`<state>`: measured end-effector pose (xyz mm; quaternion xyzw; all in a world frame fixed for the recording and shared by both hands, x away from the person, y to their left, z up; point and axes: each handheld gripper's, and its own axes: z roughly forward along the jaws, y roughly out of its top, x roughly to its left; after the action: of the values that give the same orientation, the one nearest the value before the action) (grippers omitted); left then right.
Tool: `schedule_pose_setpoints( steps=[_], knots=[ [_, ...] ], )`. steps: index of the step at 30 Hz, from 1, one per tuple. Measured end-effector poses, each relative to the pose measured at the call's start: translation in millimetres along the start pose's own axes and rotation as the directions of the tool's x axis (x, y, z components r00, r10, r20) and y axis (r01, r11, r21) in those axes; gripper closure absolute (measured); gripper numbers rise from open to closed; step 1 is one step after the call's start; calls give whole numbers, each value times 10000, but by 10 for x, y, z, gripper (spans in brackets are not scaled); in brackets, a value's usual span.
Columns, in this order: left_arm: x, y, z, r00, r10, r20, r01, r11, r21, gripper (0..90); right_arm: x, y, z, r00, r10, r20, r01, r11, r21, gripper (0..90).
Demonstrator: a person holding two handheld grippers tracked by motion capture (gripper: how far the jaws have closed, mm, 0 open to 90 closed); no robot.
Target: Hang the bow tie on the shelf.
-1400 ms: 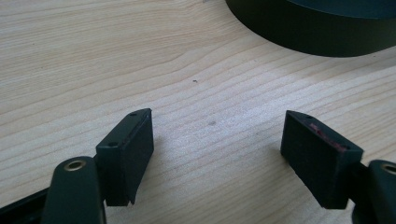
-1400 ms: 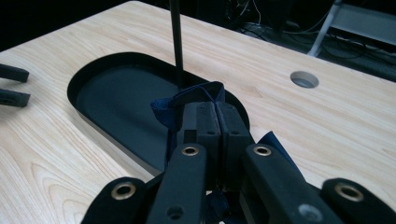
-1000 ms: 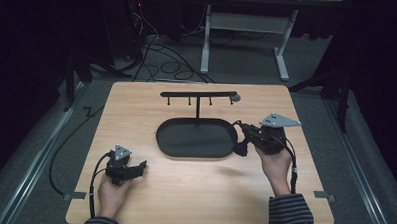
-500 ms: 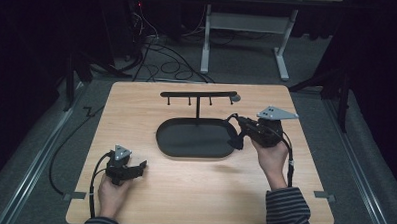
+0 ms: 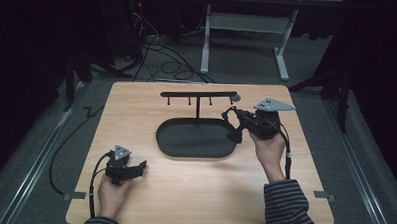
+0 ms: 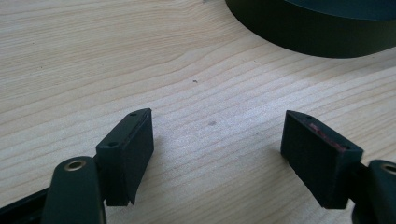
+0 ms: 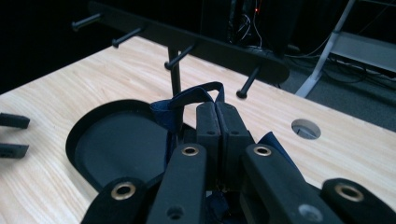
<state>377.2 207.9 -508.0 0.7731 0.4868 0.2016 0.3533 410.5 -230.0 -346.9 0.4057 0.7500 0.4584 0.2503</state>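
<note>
**Strap going up to the peg rack**

Biggest thing first: the wooden table [image 5: 136, 115], with a black oval tray [image 5: 195, 139] just left of the right gripper [image 5: 234, 127]. Rising from the tray's back edge is a rack [image 7: 187, 39], a thin post topped by a long bar that runs crosswise ahead of the gripper, its short pegs sticking out toward it.

The right gripper is clamped shut on a dark blue strap [image 7: 196, 95]. A loop of it arches up just above the fingertips, and more cloth hangs below them, so its length runs roughly up and down. The loop's opening faces the rack.

I'd say this is the carry step: strap picked up, not hung yet. The loop is below and short of the pegs. Next move looks like lifting a bit more and pushing forward so the loop slides over the nearest peg [image 7: 180, 56], then letting go.

The left gripper [image 6: 217, 156] sits open and empty on the near side, low over bare wood, well clear of the tray.
</note>
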Motion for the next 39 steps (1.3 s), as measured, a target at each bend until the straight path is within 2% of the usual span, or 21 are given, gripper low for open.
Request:
schedule_pose_setpoints(
  steps=[6,14,22,30,39],
  knots=[
    [1,0,0,10000,0,1,0,10000,2,263,-59,106,63,10000,-12,66,13,9999,-142,900],
    [5,0,-1,10000,-27,34,27,10000,-12,262,-84,170,189,9992,-184,341,181,9998,95,900],
    [4,0,-1,10000,-19,25,19,10000,-10,263,-182,215,239,9982,24,607,-28,10000,66,900],
    [2,0,0,10000,-9,17,9,10000,-12,263,-216,209,334,9983,-39,586,25,9997,234,900],
    [-1,0,2,10000,6,-1,-6,10000,-18,265,-288,170,457,9973,282,681,-305,9990,326,900]
  ],
)
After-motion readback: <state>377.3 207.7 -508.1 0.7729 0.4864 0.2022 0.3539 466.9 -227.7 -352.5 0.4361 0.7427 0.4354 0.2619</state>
